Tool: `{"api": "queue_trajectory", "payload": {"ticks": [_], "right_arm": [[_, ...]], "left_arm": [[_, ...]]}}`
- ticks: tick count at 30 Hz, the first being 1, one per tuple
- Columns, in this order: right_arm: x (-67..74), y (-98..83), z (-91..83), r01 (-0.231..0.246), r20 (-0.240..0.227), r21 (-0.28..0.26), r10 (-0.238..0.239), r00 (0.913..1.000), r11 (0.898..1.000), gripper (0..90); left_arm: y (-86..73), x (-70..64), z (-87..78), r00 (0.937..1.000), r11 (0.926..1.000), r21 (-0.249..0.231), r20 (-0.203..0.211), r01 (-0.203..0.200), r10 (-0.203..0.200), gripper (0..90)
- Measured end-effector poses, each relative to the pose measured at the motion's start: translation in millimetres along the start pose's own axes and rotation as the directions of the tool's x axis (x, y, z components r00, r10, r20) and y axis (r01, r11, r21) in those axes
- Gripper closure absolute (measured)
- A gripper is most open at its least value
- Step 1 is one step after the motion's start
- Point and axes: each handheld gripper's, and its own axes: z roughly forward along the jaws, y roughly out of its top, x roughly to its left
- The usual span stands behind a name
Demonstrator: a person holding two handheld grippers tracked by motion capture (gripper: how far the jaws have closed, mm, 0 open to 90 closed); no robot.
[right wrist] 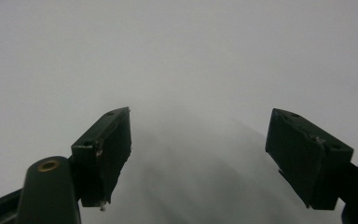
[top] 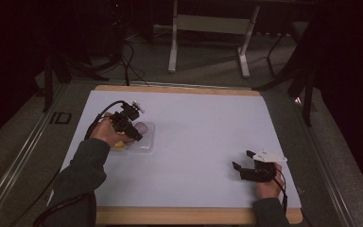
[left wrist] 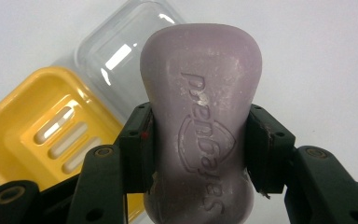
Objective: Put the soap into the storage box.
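On the left half of the worktop, near its left edge: one purple soap bar, one yellow soap dish, one clear lid. Two tongs counted, one per hand. Left tongs clenched on the soap bar, pads pressing its two long sides at the waist; bar held above the dish and lid, apart from both. Right tongs released, jaws spread wide with nothing between them, resting at the near right of the worktop, well apart from the soap.

From the high view: both hands, both sleeves, a cable trailing from each gripper, the wooden rim at the near and far edges, dish and lid small and partly covered by the left hand. From the left gripper view: raised lettering and a crest on the soap's face, three drain slots in the dish floor, lid lying just beside the dish on its far side, touching or overlapping at one corner. From the right gripper view: bare pale surface beyond the two black pads.
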Motion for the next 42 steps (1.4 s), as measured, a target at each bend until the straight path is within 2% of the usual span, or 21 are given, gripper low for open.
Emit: {"api": "queue_trajectory", "payload": {"ticks": [7,21,24,26,30,31,42], "right_arm": [[0.1,0.0,-0.1,-0.003,0.000,-0.001,0.003,1.0000,1.000,22.0],[-0.1,0.0,-0.3,-0.006,0.001,-0.002,0.006,1.0000,1.000,22.0],[-0.1,0.0,-0.2,-0.006,0.001,-0.002,0.006,1.0000,1.000,22.0],[-0.1,-0.1,-0.2,-0.006,0.001,-0.002,0.006,1.0000,1.000,22.0],[-0.1,0.0,-0.1,-0.006,0.001,-0.001,0.006,1.0000,1.000,22.0],[-0.1,0.0,-0.1,-0.006,0.001,-0.001,0.006,1.0000,1.000,22.0],[-0.1,0.0,-0.2,-0.006,0.002,-0.002,0.006,1.0000,1.000,22.0]], "left_arm": [[-0.3,5.5,-2.1,0.9998,0.9998,0.005,-0.005,0.018,-0.018,49.9],[-3.5,20.5,-3.5,0.9937,0.9939,-0.009,-0.024,0.110,-0.110,49.9],[-4.3,23.7,-3.8,0.9907,0.9914,-0.014,-0.037,0.130,-0.130,49.9],[-5.0,25.7,-4.3,0.9862,0.9875,-0.025,-0.052,0.156,-0.157,49.9],[-6.1,29.4,-4.7,0.9829,0.9847,-0.023,-0.060,0.173,-0.174,49.9],[-7.1,31.3,-4.5,0.9800,0.9820,-0.025,-0.064,0.187,-0.188,49.8],[-12.7,41.9,3.3,0.9679,0.9714,0.005,-0.086,0.237,-0.236,49.9]]}}
